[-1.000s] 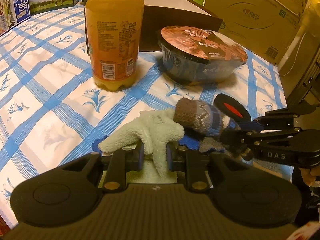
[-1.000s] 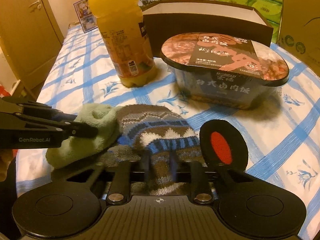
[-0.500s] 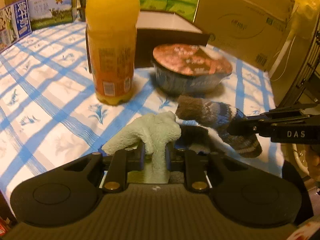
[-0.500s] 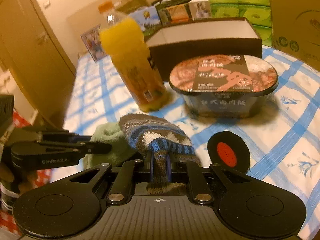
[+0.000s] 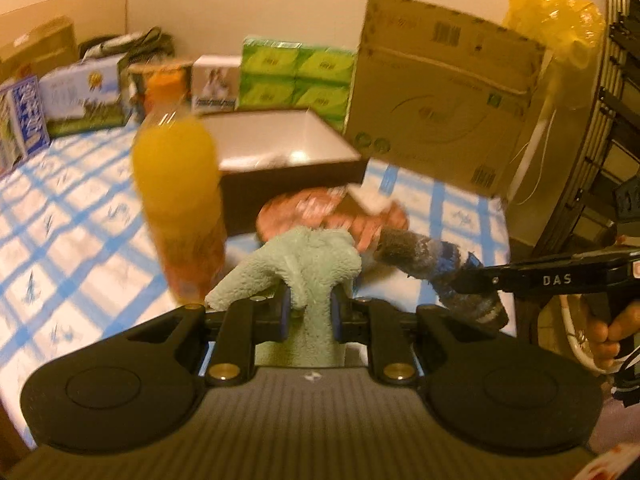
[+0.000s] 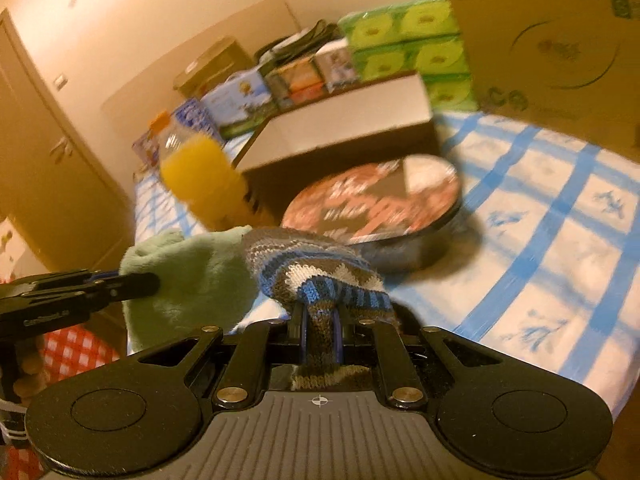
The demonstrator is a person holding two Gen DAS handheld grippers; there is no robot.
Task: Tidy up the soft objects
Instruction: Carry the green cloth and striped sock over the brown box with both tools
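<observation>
My left gripper (image 5: 307, 312) is shut on a pale green fleece cloth (image 5: 304, 264), which hangs lifted above the table. The same green cloth (image 6: 188, 276) shows at the left of the right wrist view, with the left gripper (image 6: 154, 280) clamped on it. My right gripper (image 6: 320, 332) is shut on a brown, blue and white knitted sock (image 6: 316, 268), also raised off the table. In the left wrist view that knitted sock (image 5: 424, 260) hangs from the right gripper (image 5: 460, 280), close beside the green cloth. A hand (image 5: 616, 324) holds the right gripper's handle.
An orange juice bottle (image 5: 178, 204) stands on the blue-checked tablecloth (image 5: 60, 240). Behind the cloths sits a lidded instant-meal bowl (image 6: 376, 212), then an open dark box with a white inside (image 5: 280, 148). Cartons, green tissue packs (image 5: 296, 76) and a large cardboard box (image 5: 444, 104) line the back.
Both grippers have risen off the table, lifting the green cloth and the knitted sock with them. The views now tilt up toward the back wall. The small black-and-red disc has dropped out of sight.
</observation>
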